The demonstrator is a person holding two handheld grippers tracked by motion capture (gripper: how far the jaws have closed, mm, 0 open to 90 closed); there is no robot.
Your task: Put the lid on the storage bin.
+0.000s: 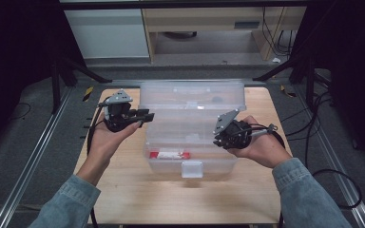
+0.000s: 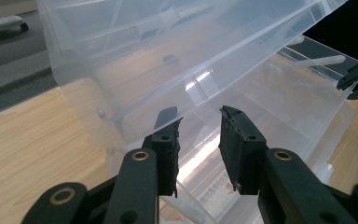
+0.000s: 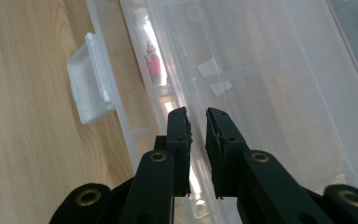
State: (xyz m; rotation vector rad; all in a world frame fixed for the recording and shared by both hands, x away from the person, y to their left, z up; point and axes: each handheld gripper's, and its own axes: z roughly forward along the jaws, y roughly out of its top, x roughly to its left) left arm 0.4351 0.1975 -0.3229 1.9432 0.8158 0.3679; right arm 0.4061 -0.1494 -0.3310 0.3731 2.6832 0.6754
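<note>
A clear plastic storage box (image 1: 171, 137) stands in the middle of the wooden table, its lid (image 1: 192, 92) raised at the back. A red and white packet (image 1: 170, 155) lies inside near the front, seen through the wall as a red packet (image 3: 154, 63) in the right gripper view. My left gripper (image 1: 148, 116) is held at the box's left side, jaws open and empty, pointing at the box (image 2: 242, 56). My right gripper (image 1: 217, 137) hovers at the box's right side over its rim (image 3: 135, 112), jaws a narrow gap apart with nothing between them.
A white latch (image 1: 191, 168) hangs on the box's front wall, also seen as a latch (image 3: 91, 88) in the right gripper view. Bare table (image 1: 123, 190) lies in front of the box. Black cables and stand legs surround the table on the floor.
</note>
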